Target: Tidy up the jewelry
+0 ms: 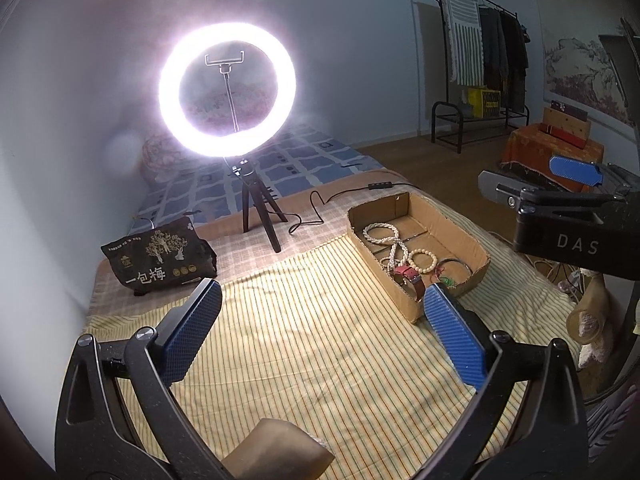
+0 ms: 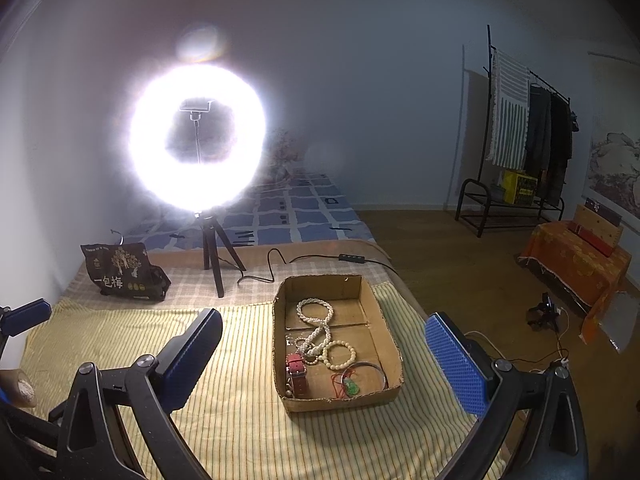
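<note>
Both grippers, left [image 1: 322,320] and right [image 2: 324,354], hover released over the striped bedspread [image 2: 240,380], the cardboard jewelry tray [image 2: 280,360] at twelve o'clock of the right.

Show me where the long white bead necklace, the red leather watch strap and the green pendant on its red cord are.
long white bead necklace [image 2: 316,322], right wrist view, on its upper loop.
red leather watch strap [image 2: 297,374], right wrist view, mid-strap.
green pendant [image 2: 352,387], right wrist view, on the green stone.

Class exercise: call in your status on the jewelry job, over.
Left gripper open, empty. Right gripper open, empty. Jewelry lies in the cardboard box: pearl necklace, bead bracelet, red watch, green pendant. Nothing blocking the box.
</note>
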